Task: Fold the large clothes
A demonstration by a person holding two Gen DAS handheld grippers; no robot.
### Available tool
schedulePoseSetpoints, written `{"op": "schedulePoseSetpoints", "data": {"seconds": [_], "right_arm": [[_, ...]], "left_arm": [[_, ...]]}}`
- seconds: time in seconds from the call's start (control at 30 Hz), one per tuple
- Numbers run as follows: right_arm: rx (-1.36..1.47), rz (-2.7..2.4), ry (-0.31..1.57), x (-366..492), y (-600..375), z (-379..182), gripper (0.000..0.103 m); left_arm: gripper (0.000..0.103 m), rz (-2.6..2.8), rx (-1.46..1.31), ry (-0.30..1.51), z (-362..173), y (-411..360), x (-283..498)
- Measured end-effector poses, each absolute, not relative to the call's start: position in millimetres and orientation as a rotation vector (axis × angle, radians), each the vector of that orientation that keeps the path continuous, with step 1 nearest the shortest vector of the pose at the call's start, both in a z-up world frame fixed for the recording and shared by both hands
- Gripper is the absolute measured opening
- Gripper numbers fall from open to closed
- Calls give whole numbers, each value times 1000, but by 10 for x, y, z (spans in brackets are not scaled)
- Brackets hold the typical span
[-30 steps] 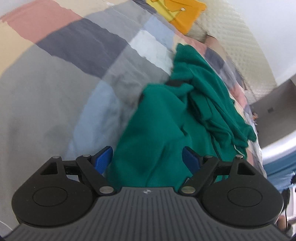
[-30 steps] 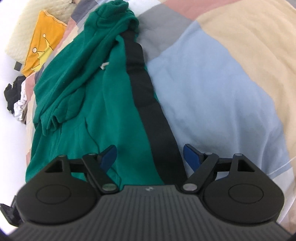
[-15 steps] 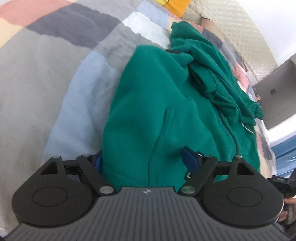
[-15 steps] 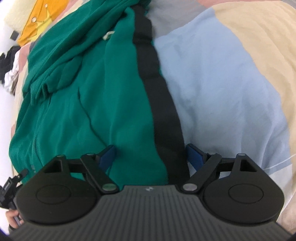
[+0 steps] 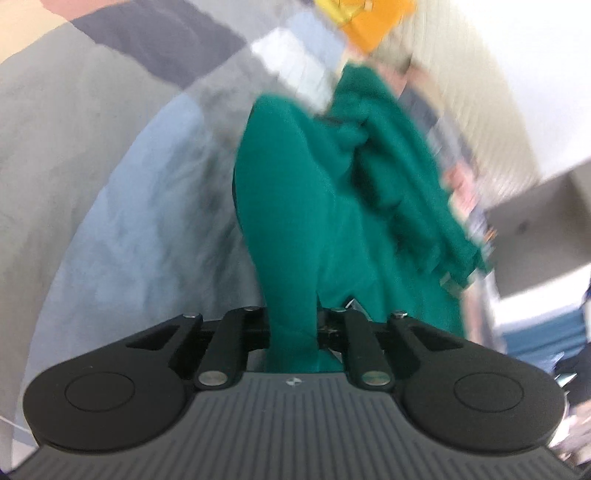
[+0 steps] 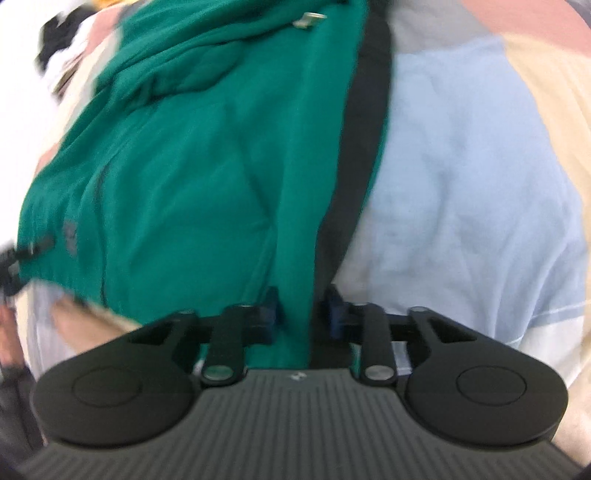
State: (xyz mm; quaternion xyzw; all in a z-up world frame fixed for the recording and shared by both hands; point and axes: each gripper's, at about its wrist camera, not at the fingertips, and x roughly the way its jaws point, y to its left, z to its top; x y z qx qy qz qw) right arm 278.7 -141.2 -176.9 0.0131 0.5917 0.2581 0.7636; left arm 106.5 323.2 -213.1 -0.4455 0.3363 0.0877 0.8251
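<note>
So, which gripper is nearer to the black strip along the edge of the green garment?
Right. The right gripper is closing on the green garment at its black strip; the left gripper closes on plain green fabric.

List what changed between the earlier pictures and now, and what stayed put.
Both grippers' jaws, wide open before, are closing on the green garment: left gripper on its green edge, right gripper on green fabric beside the black band. The patchwork bedcover and orange cloth stayed.

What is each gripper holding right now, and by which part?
Both are closing on the green jacket: the left gripper on a bunched fold of its near edge, the right gripper on the edge beside its black stripe.
</note>
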Motion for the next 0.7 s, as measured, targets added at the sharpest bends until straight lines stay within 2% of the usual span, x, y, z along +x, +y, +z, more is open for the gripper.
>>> {"op": "schedulePoseSetpoints", "data": {"seconds": [0.03,0.13,0.4,0.7], "right_arm": [[16,584,1273,2732,-1396,-1724,19],[34,594,1224,2664,-1436,-1579,14],[434,654,960,2720,-2114,-657,11],[582,701,740,2642,-2426,96,11]], "left_arm": [[14,180,-960,685,-2063,3247,1040],[13,159,-997,610,-1842,3292,978],[13,121,-1132,460,-1390,3332,856],[13,23,-1131,332,-700,3266,664]]}}
